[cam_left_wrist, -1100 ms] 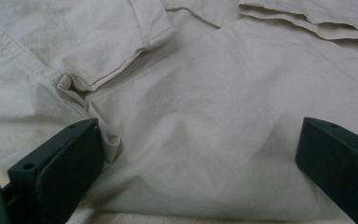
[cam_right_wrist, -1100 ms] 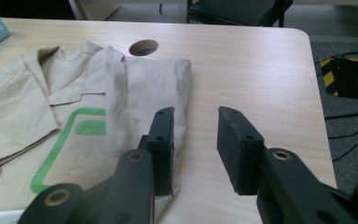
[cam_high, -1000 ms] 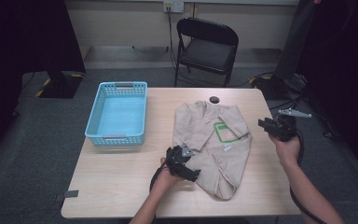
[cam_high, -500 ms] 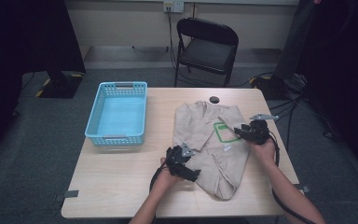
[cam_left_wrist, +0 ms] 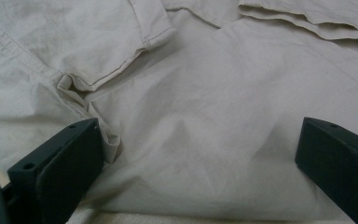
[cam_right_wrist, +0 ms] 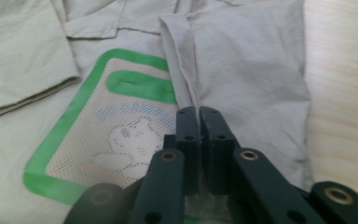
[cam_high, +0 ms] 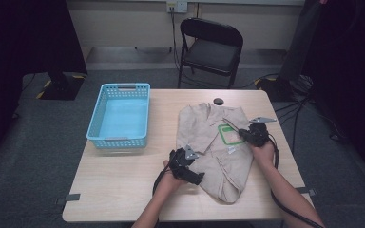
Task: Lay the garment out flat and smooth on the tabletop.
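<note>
Wooden table (cam_high: pixel 123 190) carries a blue basket (cam_high: pixel 120 116) at the left and a beige shirt (cam_high: pixel 216 152) spread right of centre. On the shirt's near-left part, the left gripper (cam_high: pixel 186 166) rests with jaws apart over flat cloth. By the green patch (cam_right_wrist: pixel 98 140), the right gripper (cam_right_wrist: pixel 199 116) is clenched on a folded edge; its jaws have just been closing. A thin pinch could slip when lifted.
</note>
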